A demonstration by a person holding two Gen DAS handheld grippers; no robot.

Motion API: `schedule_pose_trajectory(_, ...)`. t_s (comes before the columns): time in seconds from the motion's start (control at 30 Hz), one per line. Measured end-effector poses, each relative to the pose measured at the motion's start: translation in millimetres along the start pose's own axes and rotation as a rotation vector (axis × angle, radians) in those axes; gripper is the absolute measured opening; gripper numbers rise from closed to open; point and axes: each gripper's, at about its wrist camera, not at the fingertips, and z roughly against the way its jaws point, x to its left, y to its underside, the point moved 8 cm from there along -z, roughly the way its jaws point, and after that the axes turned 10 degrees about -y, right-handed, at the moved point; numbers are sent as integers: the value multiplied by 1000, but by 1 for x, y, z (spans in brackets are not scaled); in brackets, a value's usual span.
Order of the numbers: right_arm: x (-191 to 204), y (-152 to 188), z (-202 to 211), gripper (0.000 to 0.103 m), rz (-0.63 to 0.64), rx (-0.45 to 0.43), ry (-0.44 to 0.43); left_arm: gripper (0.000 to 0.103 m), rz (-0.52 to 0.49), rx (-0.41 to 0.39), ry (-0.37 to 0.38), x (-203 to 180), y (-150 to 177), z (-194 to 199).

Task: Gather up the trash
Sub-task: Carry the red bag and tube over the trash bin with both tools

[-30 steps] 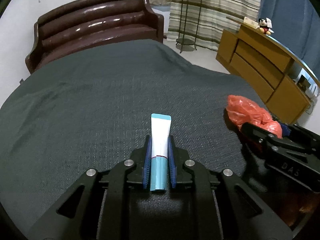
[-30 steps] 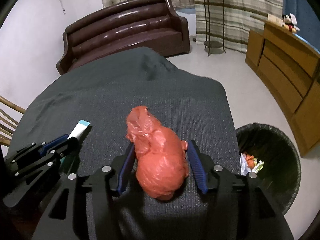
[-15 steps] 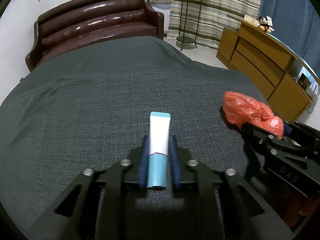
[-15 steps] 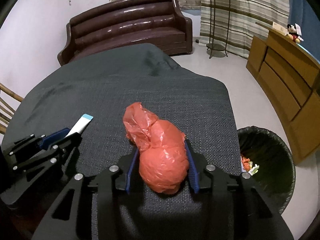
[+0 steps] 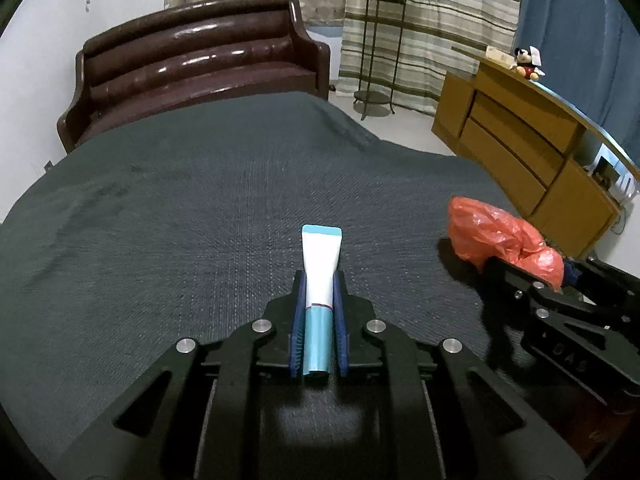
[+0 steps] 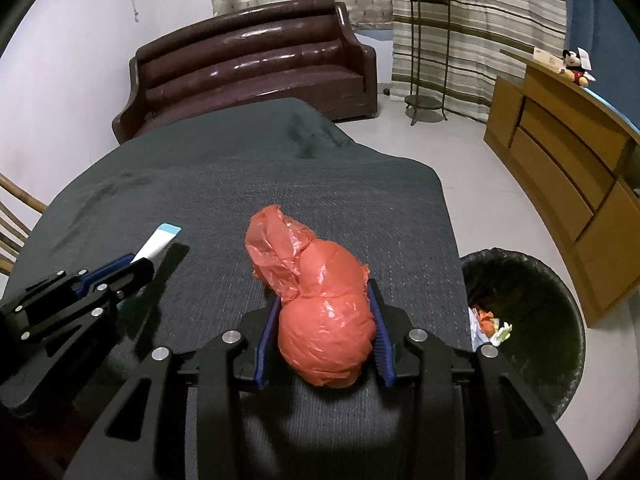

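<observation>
Trash is in both claws now. Left claw (image 5: 319, 312) is clamped on the white-and-teal tube (image 5: 320, 276), crimped end pointing far, cap end buried between the blue pads (image 5: 297, 320). Right claw (image 6: 325, 322) is squeezed around the knotted orange plastic bag (image 6: 320, 304), loose tail sticking out far-left of the pads.

Change vs a second ago: right claw was wide around the bag, with gaps on both sides; now the pads press into its sides, so the grasp has just completed. Bag also looks lifted off the dark cloth-covered table (image 5: 180, 208); shadow underneath, though contact at the near end is hard to rule out. Tube was already pinched then, same pose in the pads. Both wrist views sit higher and tilt up more: more of the brown sofa (image 5: 200, 60) and striped curtain (image 5: 420, 32) showing, so both claws are rising.

Meaning: pick phase looks done for both items, next is transport. Black lined bin (image 6: 532, 320) is on the floor just right of the table's right edge, some scraps already inside. Right claw is nearer to it, so the bag likely goes first. The tube must cross over the table to reach it. No other trash visible on the table.
</observation>
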Motion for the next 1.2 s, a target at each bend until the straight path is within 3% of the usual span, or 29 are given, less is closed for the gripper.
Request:
schedule_pose_trajectory(0.57,-20,13,61,40,-54,-121,40,13,22,-137,32,-22,-3,61)
schedule_pose_trajectory(0.77,-46,15,85,40,-82,-164,83,13,2,-184,64,-49,-8,78)
schedule_pose_trajectory(1.2,-110,18,116,40,-129,-215,205,13,-67,-209,153,-128,-15,82)
